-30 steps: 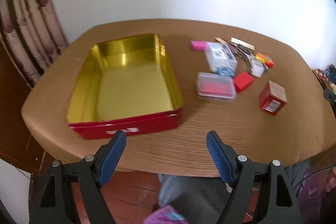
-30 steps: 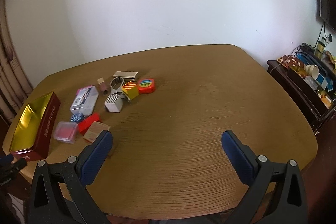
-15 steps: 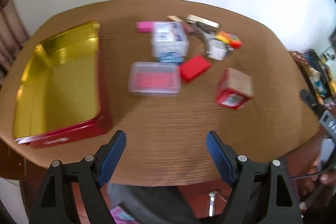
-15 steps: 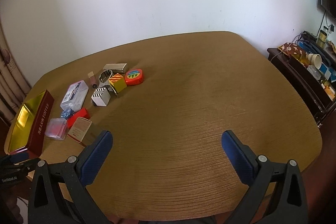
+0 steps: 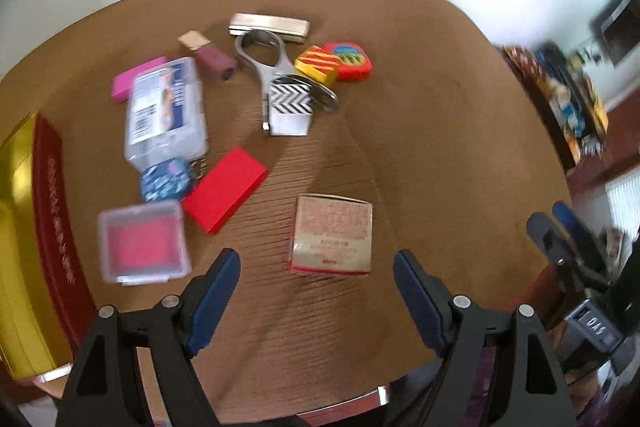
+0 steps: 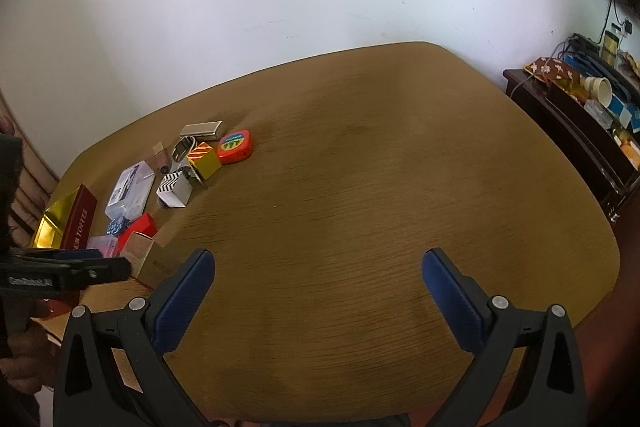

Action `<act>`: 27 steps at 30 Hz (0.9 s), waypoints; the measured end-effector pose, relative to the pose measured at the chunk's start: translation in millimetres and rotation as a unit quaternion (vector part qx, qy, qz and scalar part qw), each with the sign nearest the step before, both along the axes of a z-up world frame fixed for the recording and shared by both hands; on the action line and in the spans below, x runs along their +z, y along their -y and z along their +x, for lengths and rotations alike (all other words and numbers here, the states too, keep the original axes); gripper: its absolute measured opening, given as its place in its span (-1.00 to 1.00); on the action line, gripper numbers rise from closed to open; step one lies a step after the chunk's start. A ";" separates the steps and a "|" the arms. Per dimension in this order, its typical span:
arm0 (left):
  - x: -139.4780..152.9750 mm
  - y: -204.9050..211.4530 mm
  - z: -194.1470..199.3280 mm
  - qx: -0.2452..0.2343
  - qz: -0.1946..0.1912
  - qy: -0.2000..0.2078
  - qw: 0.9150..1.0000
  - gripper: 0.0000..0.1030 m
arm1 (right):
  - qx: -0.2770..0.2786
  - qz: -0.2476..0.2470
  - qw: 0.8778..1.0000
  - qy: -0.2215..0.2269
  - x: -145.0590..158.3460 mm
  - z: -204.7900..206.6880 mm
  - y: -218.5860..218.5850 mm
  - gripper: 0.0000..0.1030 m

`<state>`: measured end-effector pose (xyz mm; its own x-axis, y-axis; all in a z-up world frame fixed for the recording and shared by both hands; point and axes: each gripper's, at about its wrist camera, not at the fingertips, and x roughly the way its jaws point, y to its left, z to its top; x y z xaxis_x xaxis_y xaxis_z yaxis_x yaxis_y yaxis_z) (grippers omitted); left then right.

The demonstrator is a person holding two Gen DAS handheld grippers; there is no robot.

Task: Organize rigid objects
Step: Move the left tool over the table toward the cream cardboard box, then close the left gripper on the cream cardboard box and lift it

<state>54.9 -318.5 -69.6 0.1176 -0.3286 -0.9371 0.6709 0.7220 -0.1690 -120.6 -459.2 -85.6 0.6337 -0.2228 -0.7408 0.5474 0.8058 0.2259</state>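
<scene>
While our left gripper (image 5: 316,269) hangs with jaws spread wide and empty, the tan carton (image 5: 331,233) sits just ahead between its fingers, the red-and-gold tin (image 5: 28,247) off left; our right gripper (image 6: 318,269) gapes likewise over bare table (image 6: 360,167).

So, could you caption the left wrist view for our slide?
Open left gripper hovers before a small carton beside scattered items and a gold-lined red tin.

A small tan-topped carton (image 5: 331,233) with red sides sits at lower centre of the left wrist view. Left of it lie a flat red block (image 5: 225,194), a clear case with red contents (image 5: 144,242) and a clear labelled box (image 5: 165,113). A red tin with gold interior (image 5: 24,247) fills the left edge.
</scene>
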 end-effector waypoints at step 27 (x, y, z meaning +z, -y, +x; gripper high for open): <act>15.4 -89.6 -33.9 0.065 -0.063 0.002 0.996 -0.13 | 0.182 -0.096 0.979 0.000 17.2 84.7 -14.6 1.00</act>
<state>21.0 -228.9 -54.3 0.1696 -0.4251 -0.8891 0.5742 0.7758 -0.2613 -35.9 -444.6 -68.5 0.6973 -0.1176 -0.7070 0.2158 0.9751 0.0506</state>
